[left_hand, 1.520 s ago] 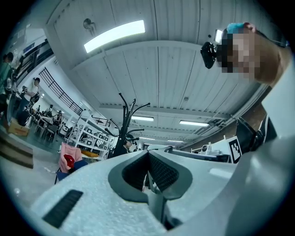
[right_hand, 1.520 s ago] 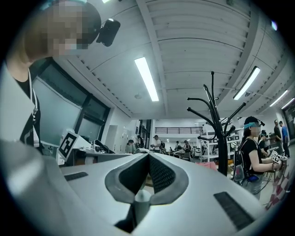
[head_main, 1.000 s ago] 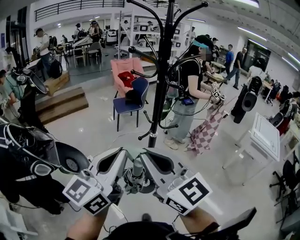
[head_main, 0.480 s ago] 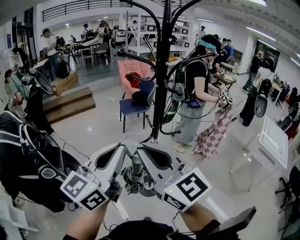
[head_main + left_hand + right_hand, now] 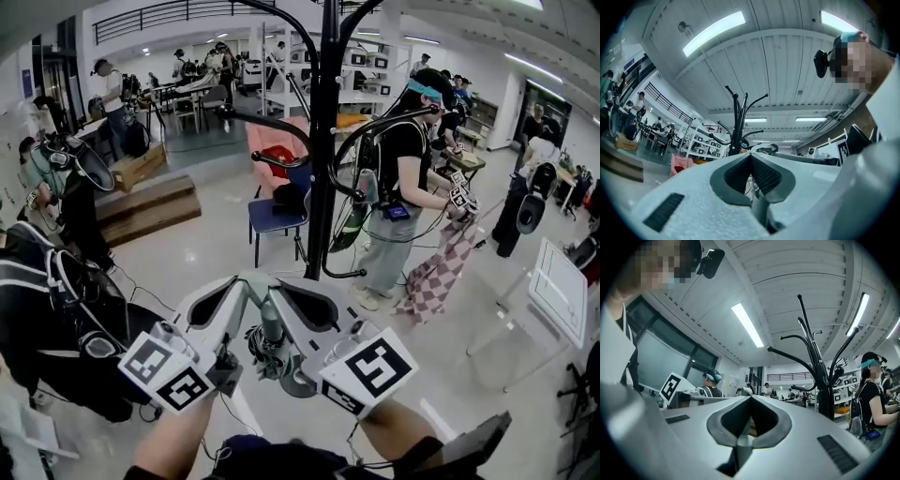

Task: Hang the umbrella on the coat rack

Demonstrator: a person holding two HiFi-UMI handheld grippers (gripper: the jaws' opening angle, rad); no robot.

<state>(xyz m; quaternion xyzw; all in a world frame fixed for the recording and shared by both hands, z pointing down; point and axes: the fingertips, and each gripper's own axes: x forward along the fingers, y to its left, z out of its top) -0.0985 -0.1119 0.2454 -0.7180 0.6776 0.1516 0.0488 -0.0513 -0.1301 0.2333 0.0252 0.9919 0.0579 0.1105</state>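
Lower centre, the left tool [image 5: 246, 284] and right tool [image 5: 284, 287] both clamp the folded umbrella [image 5: 270, 330] upright, ready to lift onto the coat rack [image 5: 321, 169].

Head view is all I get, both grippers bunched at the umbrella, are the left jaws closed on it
Observer: Looks so. In the left gripper view the left gripper has its tips together, with the grey shaft of the umbrella low between the jaws.
Operator: And the right?
Observer: The right gripper shows the same in its own view.
Operator: The top of the coat rack is cut off for me.
Observer: The right gripper view shows its upper hooks bare.
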